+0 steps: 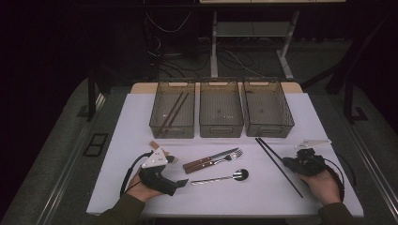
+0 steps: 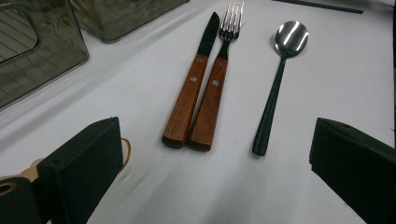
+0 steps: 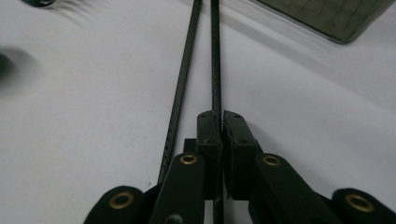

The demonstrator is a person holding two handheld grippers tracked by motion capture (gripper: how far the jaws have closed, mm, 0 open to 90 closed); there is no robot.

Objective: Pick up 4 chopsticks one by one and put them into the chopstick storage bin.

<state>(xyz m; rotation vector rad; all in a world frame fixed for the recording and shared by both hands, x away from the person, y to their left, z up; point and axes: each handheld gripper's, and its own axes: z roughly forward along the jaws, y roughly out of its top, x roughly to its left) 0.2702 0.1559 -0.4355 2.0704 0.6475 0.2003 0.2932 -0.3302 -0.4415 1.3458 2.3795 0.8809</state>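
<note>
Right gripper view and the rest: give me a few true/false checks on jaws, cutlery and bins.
1. The right gripper has its jaws shut on one black chopstick. True; the second chopstick lies free beside it.
2. The left gripper grips the spoon. False: its jaws stand wide open, short of the cutlery.
3. The knife and fork lie side by side, handles touching. True.
4. All three bins are empty. False: the left bin holds brown chopsticks.
</note>
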